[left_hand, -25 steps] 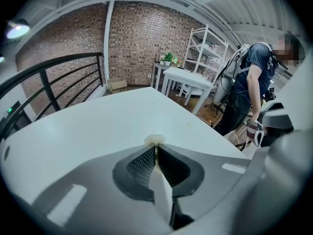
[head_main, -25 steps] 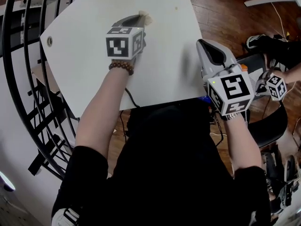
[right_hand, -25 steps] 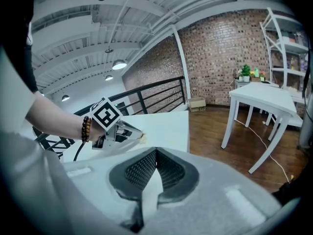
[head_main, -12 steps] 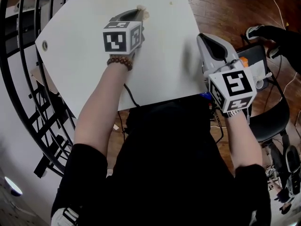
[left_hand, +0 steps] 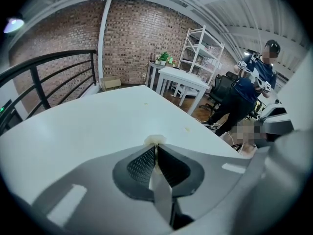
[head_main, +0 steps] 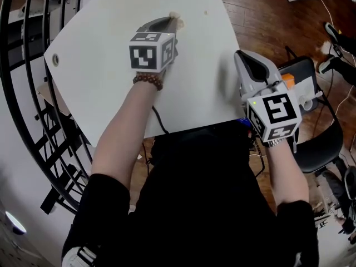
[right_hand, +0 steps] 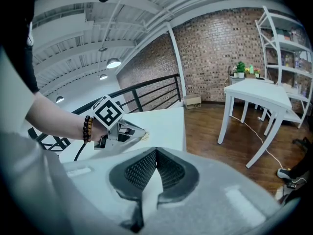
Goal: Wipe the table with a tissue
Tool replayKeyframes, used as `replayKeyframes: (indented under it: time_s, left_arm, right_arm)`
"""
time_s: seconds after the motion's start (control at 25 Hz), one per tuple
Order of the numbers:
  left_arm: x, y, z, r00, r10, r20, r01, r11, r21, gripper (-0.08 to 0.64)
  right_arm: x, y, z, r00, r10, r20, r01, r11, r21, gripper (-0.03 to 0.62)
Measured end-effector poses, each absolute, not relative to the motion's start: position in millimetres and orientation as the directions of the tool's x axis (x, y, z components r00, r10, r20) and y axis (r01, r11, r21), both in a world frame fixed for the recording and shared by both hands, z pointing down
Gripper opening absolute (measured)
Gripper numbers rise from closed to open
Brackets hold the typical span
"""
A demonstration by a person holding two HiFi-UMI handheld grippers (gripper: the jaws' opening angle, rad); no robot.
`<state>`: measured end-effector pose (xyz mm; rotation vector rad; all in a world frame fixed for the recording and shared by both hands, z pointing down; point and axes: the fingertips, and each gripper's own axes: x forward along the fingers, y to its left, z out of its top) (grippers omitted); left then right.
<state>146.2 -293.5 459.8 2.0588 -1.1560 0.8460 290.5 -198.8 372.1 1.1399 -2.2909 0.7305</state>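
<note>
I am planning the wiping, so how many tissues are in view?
1. The tissue is pinched at the tips of the left gripper, on the table. Another may be hidden.

A black short-sleeved top (head_main: 194, 204) is worn. Behind the left tongs (head_main: 173, 20), a brown bead bracelet (head_main: 147, 80) is seen at the wrist, beside a black cable (head_main: 159, 121). Left and right tongs (head_main: 241, 53) are shelled in grey and lined with dark meshed pads (left_hand: 142, 165). White cubes printed with black square markers are carried behind them: left cube (head_main: 150, 53), right cube (head_main: 275, 113).
</note>
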Motion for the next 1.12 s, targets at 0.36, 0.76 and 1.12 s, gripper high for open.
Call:
replayKeyframes:
  time_s: [0.36, 0.76, 1.12]
  left_arm:
    - [160, -296, 459, 0.436, -0.485, 0.758, -0.871, -0.439, 0.22, 0.034]
    - [192, -299, 453, 0.476, -0.485, 0.734, -0.849, -0.471, 0.239, 0.032]
    - [212, -300, 453, 0.489, -0.483, 0.726, -0.841, -0.482, 0.246, 0.033]
  right_arm:
    - [289, -195, 376, -0.54, -0.567, 0.623, -0.823, 0.51, -0.25, -0.009]
    - [294, -191, 380, -0.541, -0.567, 0.621, -0.824, 0.507, -0.254, -0.009]
    - [307, -187, 380, -0.532, -0.575, 0.621, -0.83, 0.497, -0.251, -0.009]
